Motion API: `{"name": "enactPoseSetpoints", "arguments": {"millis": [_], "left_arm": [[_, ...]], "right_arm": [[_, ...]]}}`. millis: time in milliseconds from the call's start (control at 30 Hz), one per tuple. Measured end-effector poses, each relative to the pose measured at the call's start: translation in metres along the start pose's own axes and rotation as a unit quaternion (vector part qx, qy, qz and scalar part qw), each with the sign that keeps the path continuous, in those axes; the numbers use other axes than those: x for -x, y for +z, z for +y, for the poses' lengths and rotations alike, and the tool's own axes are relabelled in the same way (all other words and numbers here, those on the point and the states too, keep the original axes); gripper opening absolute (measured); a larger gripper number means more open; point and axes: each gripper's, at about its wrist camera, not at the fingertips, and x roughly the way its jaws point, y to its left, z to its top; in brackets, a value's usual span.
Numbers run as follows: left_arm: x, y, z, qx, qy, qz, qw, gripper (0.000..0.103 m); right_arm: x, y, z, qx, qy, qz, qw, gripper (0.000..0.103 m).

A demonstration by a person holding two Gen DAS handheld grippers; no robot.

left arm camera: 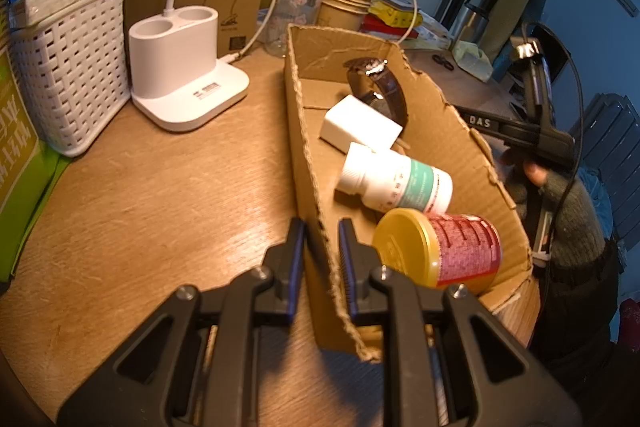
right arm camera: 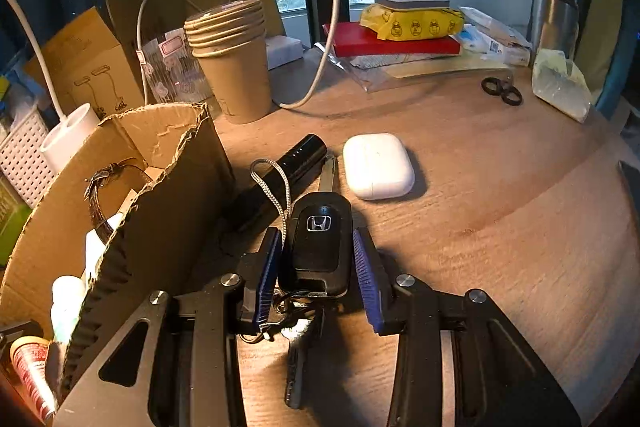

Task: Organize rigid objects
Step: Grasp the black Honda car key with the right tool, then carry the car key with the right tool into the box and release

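An open cardboard box (left arm camera: 436,131) lies on the wooden table and holds a watch (left arm camera: 380,87), a white charger (left arm camera: 360,125), a white pill bottle (left arm camera: 396,181) and a gold-lidded red jar (left arm camera: 440,247). My left gripper (left arm camera: 322,255) is shut on the box's near wall. My right gripper (right arm camera: 316,259) straddles a black Honda car key (right arm camera: 320,239) on the table, with the pads close to its sides but small gaps showing. A black flashlight (right arm camera: 280,179) and a white earbud case (right arm camera: 378,165) lie just beyond the key. The box (right arm camera: 160,211) stands to the left.
A white lamp base (left arm camera: 188,67), a white basket (left arm camera: 68,67) and a stack of paper cups (right arm camera: 232,59) stand at the back. Scissors (right arm camera: 502,89), a red book (right arm camera: 392,43), a yellow pack (right arm camera: 412,21) and a steel flask (right arm camera: 554,23) lie far right.
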Motion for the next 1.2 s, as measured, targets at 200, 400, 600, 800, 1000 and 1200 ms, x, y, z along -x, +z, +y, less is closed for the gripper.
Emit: {"name": "enactPoseSetpoints", "arguments": {"millis": [200, 400, 600, 800, 1000, 1200], "left_arm": [[0.0, 0.0, 0.0, 0.0, 0.0, 0.0, 1.0, 0.019], [-0.001, 0.0, 0.0, 0.0, 0.0, 0.0, 1.0, 0.019], [-0.001, 0.0, 0.0, 0.0, 0.0, 0.0, 1.0, 0.019], [-0.001, 0.0, 0.0, -0.001, 0.0, 0.0, 1.0, 0.019], [-0.002, 0.0, 0.0, -0.001, 0.002, -0.002, 1.0, 0.019], [-0.001, -0.001, 0.0, -0.002, 0.003, -0.003, 1.0, 0.019]], "right_arm": [[-0.005, 0.0, 0.001, 0.009, -0.01, 0.015, 1.0, 0.039], [-0.018, 0.005, 0.01, 0.043, -0.036, 0.033, 0.998, 0.044], [-0.012, 0.002, 0.006, 0.033, -0.023, 0.022, 0.999, 0.039], [0.006, -0.001, 0.002, 0.013, -0.006, -0.006, 1.0, 0.039], [0.036, 0.003, 0.01, 0.018, -0.006, -0.041, 0.999, 0.038], [0.067, 0.012, 0.025, 0.032, -0.005, -0.075, 0.997, 0.038]]}}
